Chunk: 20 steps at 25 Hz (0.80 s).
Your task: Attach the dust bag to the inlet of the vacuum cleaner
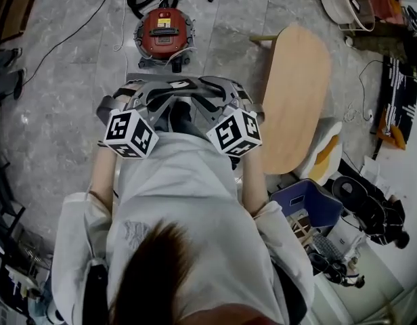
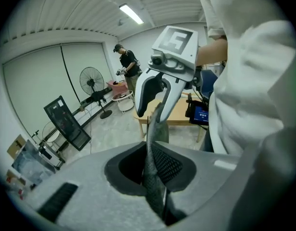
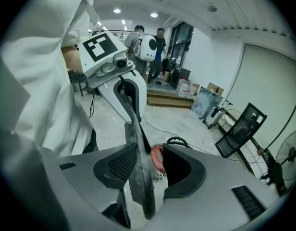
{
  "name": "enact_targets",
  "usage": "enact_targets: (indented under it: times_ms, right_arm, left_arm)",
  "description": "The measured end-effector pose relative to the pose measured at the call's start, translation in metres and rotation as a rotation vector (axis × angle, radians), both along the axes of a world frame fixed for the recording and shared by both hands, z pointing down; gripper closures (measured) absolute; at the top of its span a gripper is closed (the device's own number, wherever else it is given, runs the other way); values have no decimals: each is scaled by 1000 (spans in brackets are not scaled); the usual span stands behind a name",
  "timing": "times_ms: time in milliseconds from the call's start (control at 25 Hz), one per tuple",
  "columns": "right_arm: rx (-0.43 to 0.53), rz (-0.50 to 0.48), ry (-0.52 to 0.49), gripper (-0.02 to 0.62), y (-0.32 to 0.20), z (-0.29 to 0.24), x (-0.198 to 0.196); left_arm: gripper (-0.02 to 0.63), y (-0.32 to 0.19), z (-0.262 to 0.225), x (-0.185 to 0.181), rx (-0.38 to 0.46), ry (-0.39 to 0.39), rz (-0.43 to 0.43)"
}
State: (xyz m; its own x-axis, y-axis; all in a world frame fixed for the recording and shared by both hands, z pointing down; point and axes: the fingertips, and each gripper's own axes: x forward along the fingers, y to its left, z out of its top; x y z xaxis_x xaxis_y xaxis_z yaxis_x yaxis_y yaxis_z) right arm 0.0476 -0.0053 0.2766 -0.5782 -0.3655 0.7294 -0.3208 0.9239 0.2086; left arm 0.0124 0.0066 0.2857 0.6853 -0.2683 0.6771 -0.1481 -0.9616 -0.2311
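Grey woven cloth, the limp dust bag (image 2: 156, 129) is pinched flat between the closed jaws of the left hand-held gripper (image 2: 149, 160) and stretches on ahead of it

In the right gripper view the right hand-held gripper (image 3: 150, 163) stands wide, the bag's strip hanging loose between its dark ribbed pads (image 3: 120, 163), not clamped

In the head view the round red hard-shelled vacuum cleaner (image 1: 164, 32) sits on the mottled stone floor (image 1: 59, 114) well beyond both tools; I judge nothing is attached yet, so the carrying and fitting remain
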Motion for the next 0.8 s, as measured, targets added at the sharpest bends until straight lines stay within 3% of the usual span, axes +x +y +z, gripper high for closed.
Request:
enact_targets:
  times_ms: [160, 320, 560, 800]
  right_arm:
    - [-23, -89, 106, 465, 5, 36, -1]
    - [-41, -110, 159, 526, 3, 66, 4]
    - [-118, -106, 169, 549, -12, 114, 14]
    - [-227, -103, 195, 552, -31, 195, 20]
  left_arm:
    - [566, 0, 28, 5, -25, -10, 19]
    - [566, -4, 54, 11, -52, -18, 28]
    - [565, -17, 103, 21, -86, -12, 6]
    - [565, -35, 187, 26, -185, -29, -52]
